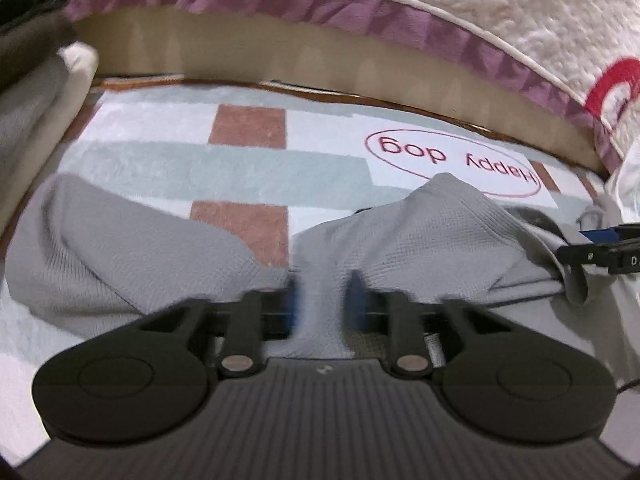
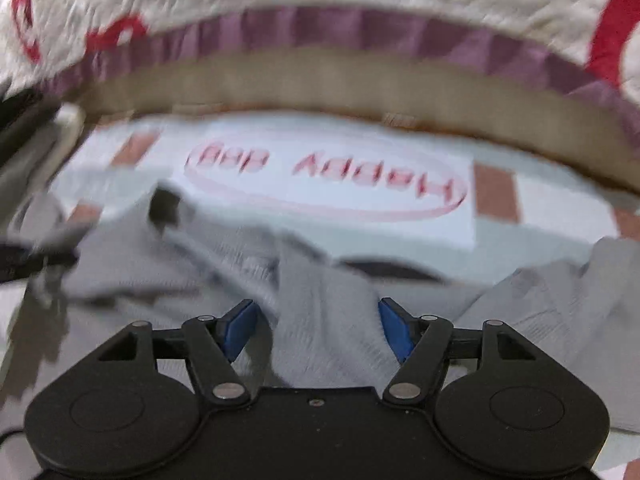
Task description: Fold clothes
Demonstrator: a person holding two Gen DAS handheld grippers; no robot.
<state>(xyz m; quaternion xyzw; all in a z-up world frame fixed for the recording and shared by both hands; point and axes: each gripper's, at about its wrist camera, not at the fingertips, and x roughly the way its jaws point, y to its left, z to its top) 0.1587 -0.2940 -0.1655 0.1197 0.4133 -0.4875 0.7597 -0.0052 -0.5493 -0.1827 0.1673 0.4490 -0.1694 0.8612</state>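
A quilted bedspread with a purple border hangs over a checked rug printed "Happy dog", where a grey waffle-knit garment lies rumpled across the near part. The left gripper has a ridge of that cloth between its blue pads, though motion blur hides whether they pinch it. The right gripper stands spread apart over the fabric.
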